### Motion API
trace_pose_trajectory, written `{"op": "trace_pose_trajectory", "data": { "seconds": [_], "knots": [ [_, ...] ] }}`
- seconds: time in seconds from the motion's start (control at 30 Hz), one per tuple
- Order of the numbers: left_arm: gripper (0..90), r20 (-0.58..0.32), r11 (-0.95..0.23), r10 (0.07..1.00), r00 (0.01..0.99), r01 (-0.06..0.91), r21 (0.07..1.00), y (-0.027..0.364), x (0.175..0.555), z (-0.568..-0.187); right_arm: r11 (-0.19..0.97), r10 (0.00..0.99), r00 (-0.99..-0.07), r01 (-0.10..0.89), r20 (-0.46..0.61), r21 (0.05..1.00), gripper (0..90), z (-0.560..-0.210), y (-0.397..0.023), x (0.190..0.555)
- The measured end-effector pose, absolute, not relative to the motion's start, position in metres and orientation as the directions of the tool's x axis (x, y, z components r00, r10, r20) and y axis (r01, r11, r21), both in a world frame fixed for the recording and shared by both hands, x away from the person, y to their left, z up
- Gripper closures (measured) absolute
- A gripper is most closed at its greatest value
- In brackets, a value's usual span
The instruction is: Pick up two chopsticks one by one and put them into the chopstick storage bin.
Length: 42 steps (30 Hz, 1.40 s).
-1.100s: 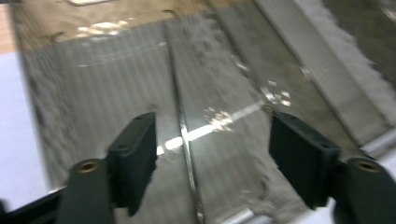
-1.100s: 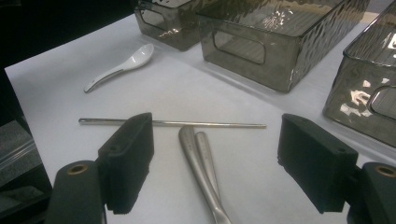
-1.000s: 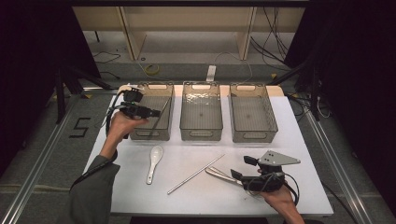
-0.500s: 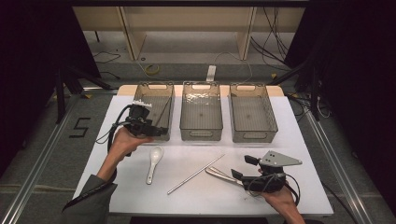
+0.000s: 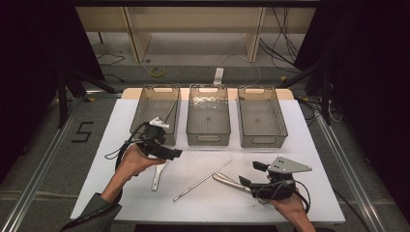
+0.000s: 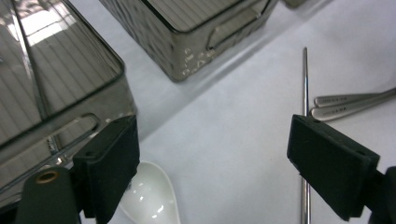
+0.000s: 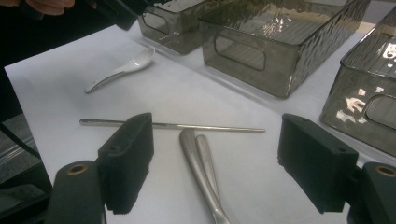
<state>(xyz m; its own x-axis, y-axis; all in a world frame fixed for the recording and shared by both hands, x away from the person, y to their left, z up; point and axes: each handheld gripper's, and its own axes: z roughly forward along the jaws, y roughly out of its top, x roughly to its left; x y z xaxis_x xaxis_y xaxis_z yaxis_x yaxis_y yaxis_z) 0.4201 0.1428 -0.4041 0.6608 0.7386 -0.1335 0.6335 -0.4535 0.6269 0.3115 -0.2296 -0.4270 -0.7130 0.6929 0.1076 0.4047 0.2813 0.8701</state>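
In the high view the left claw (image 5: 167, 151) hangs over the white spoon (image 5: 158, 175) just in front of the left of 3 grey bins (image 5: 153, 112), while the right claw (image 5: 249, 175) rests by 2 metal handles (image 5: 227, 180) on the white tabletop (image 5: 314, 159). In the left gripper view its jaws, which have just been opening, stand wide and hold nothing, the spoon (image 6: 149, 198) below the left one and a metal chopstick (image 6: 304, 84) by the right. In the right gripper view the jaws gape, holding nothing, over the handles (image 7: 198, 163) and chopstick (image 7: 205, 126).
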Motion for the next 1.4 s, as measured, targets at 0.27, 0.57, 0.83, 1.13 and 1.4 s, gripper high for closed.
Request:
{"op": "trace_pose_trajectory", "data": {
  "seconds": [0.27, 0.57, 0.83, 1.13, 1.4],
  "knots": [
    [18.1, -0.115, -0.534, 0.702, 0.703, 0.626, 0.568, 0.125, 0.409, -0.413, 0.286, 0.686, -0.719, 0.403, 0.108, 0.869, 27.4, -0.427, -0.229, 0.312],
    [19.4, -0.095, -0.604, 0.667, 0.739, 0.611, 0.512, 0.102, 0.392, -0.427, 0.29, 0.687, -0.719, 0.408, 0.109, 0.866, 27.3, -0.428, -0.228, 0.312],
    [20.5, -0.095, -0.665, 0.631, 0.77, 0.599, 0.445, 0.09, 0.385, -0.436, 0.298, 0.683, -0.723, 0.408, 0.105, 0.863, 27.3, -0.429, -0.227, 0.312],
    [31.2, -0.086, -0.707, 0.603, 0.793, 0.581, 0.403, 0.077, 0.382, -0.443, 0.307, 0.678, -0.728, 0.409, 0.104, 0.859, 27.3, -0.43, -0.225, 0.312],
    [40.8, -0.075, -0.739, 0.584, 0.808, 0.567, 0.364, 0.067, 0.379, -0.453, 0.313, 0.679, -0.728, 0.409, 0.099, 0.857, 27.3, -0.43, -0.225, 0.312]
  ]
}}
